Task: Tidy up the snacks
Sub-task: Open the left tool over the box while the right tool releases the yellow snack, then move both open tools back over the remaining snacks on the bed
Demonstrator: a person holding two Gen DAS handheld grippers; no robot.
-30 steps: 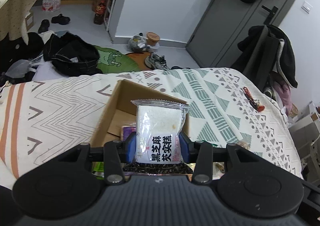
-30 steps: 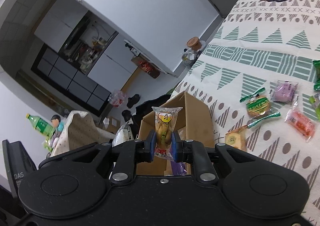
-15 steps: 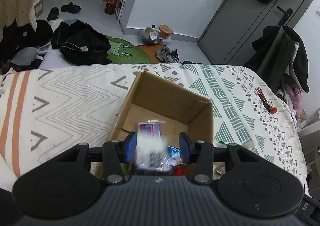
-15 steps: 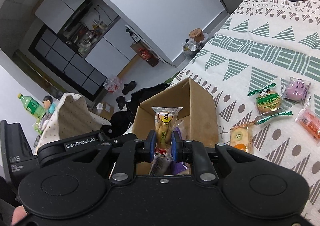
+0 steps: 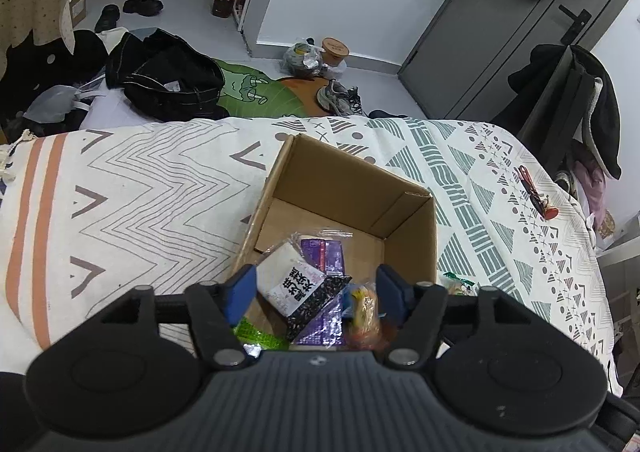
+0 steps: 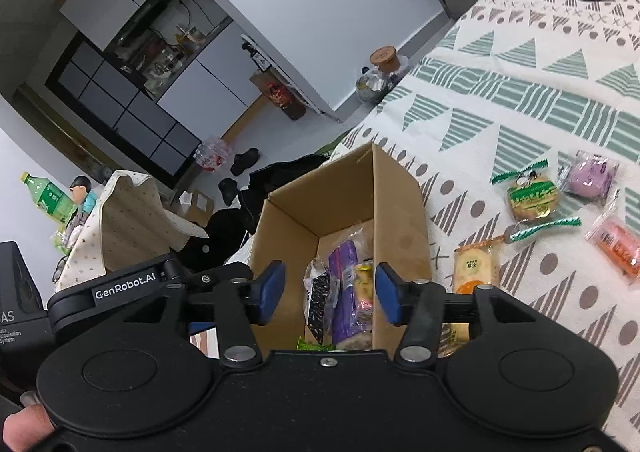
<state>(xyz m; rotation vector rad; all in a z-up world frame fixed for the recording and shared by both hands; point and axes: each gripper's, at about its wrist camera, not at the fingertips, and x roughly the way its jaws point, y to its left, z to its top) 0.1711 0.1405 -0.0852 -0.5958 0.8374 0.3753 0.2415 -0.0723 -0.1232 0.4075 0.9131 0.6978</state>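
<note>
On the patterned bedspread (image 5: 160, 188), both grippers' jaws, just opened and empty, hover over the brown cardboard box (image 5: 352, 188) of wrapped snacks: left gripper (image 5: 316, 288), right gripper (image 6: 330, 288).

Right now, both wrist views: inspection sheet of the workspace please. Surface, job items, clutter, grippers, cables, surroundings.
Surface: patterned bedspread, with an open cardboard box on it.
Job's things: white-and-black snack pack, purple packet and yellow snack lie in the box; four wrapped snacks remain on the spread, among them a green-wrapped biscuit, a purple cake.
Clutter: red keys on the spread.
Grippers: left gripper and right gripper open over the box, jaws just opened, gripping nothing.
Cables: nothing seen.
Surroundings: black bag, shoes on the floor; grey door; coats on a rack.
</note>
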